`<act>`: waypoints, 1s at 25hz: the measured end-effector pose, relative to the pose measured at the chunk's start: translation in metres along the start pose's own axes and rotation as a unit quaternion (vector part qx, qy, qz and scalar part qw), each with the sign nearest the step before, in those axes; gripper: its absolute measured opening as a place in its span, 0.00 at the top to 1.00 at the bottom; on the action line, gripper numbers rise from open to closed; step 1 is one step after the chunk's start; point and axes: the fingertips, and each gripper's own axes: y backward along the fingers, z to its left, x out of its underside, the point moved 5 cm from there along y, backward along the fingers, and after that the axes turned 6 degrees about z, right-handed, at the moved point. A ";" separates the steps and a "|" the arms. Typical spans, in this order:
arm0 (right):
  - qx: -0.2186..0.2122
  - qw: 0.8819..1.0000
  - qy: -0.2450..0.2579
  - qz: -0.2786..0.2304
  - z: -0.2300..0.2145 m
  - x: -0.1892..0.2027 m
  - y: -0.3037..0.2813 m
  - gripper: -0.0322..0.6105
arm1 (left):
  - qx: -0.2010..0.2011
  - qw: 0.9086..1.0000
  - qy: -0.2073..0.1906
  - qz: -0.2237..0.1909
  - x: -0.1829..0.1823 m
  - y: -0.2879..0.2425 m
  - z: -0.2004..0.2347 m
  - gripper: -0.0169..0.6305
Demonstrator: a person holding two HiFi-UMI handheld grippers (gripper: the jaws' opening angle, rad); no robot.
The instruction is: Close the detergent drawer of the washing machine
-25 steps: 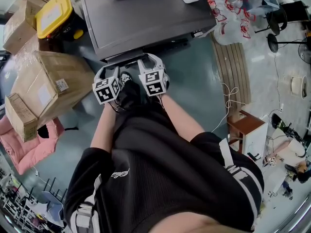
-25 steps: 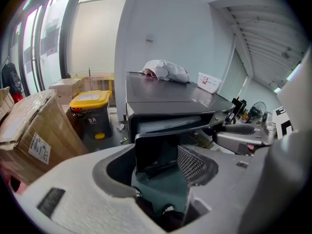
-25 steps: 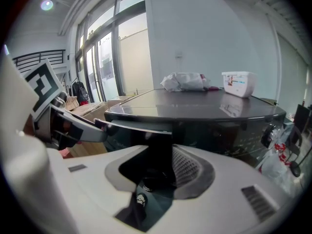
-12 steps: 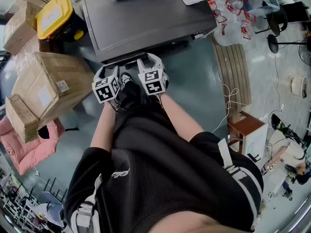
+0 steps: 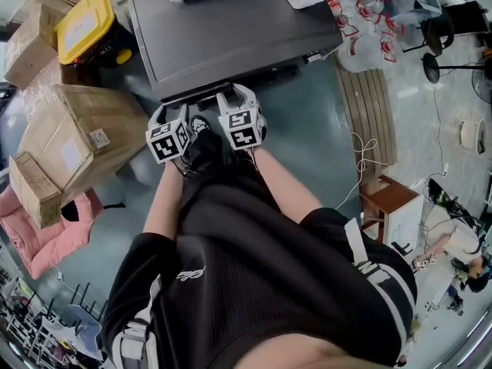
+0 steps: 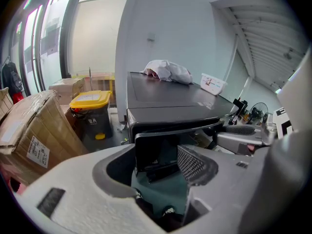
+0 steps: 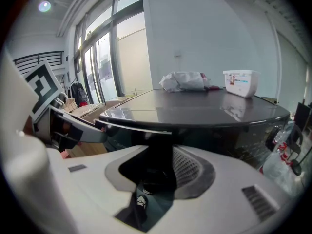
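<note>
Drawer's not shut yet, so imo you're at the line-up step right before the push. The detergent drawer sticks out of the washing machine front, under the top's left end, and its dark front panel faces you. Long axis runs along the slide, i.e. from the machine out towards you, roughly level. Left gripper is empty w/ jaws apart, and the panel shows just past the tips. Right gripper is part-open too, w/ a dark upright edge standing between the jaws, prob the drawer front. It's close to the meshed pad, but nothing looks clamped. Next move, afaict: get a jaw tip flat on the panel and shove straight along that slide axis into the machine. Push square, bc an off-centre shove could cock the drawer and jam it.
</note>
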 end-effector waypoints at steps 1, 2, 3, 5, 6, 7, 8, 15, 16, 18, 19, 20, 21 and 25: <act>0.000 1.000 -0.001 -0.002 0.000 0.000 0.000 0.74 | 0.000 1.000 0.000 0.000 0.000 0.000 0.000 0.56; 0.000 1.000 -0.004 -0.004 0.000 0.001 0.000 0.74 | 0.000 1.000 -0.001 -0.001 0.000 0.000 -0.001 0.56; 0.000 1.000 -0.005 -0.006 0.000 0.001 0.000 0.74 | 0.000 1.000 -0.001 -0.001 0.000 0.000 -0.001 0.56; 0.002 1.000 -0.004 -0.007 -0.001 0.000 0.000 0.74 | 0.001 1.000 0.000 -0.004 0.000 0.001 -0.001 0.56; 0.003 1.000 -0.005 -0.006 -0.001 0.001 0.000 0.74 | 0.003 1.000 0.003 -0.007 0.000 0.001 0.000 0.56; 0.002 1.000 -0.006 -0.006 0.000 0.000 0.000 0.74 | 0.005 1.000 0.007 -0.009 0.000 0.001 0.001 0.56; 0.001 1.000 -0.009 -0.007 0.000 0.000 0.000 0.74 | 0.007 1.000 0.011 -0.012 0.000 0.002 0.001 0.56; 0.002 0.999 -0.045 -0.007 0.005 -0.001 0.001 0.66 | 0.027 0.997 0.067 -0.037 0.001 0.005 0.002 0.53; 0.004 0.999 -0.052 -0.006 0.005 -0.001 0.001 0.66 | 0.028 0.996 0.072 -0.036 0.002 0.005 0.002 0.53; 0.007 0.997 -0.075 -0.005 0.003 0.002 0.000 0.66 | 0.026 0.996 0.075 -0.034 0.002 0.005 0.000 0.53; 0.007 0.996 -0.086 -0.004 0.003 0.002 -0.001 0.66 | 0.025 0.996 0.076 -0.033 0.001 0.005 0.000 0.53; 0.007 0.996 -0.091 -0.003 0.003 0.002 -0.001 0.66 | 0.024 0.996 0.077 -0.032 0.001 0.005 0.000 0.53; 0.008 0.996 -0.091 -0.003 0.003 0.003 -0.002 0.66 | 0.023 0.996 0.078 -0.031 0.001 0.005 0.001 0.53; 0.013 0.996 -0.088 -0.006 0.003 0.003 -0.004 0.66 | 0.017 0.996 0.084 -0.031 -0.001 0.005 0.001 0.53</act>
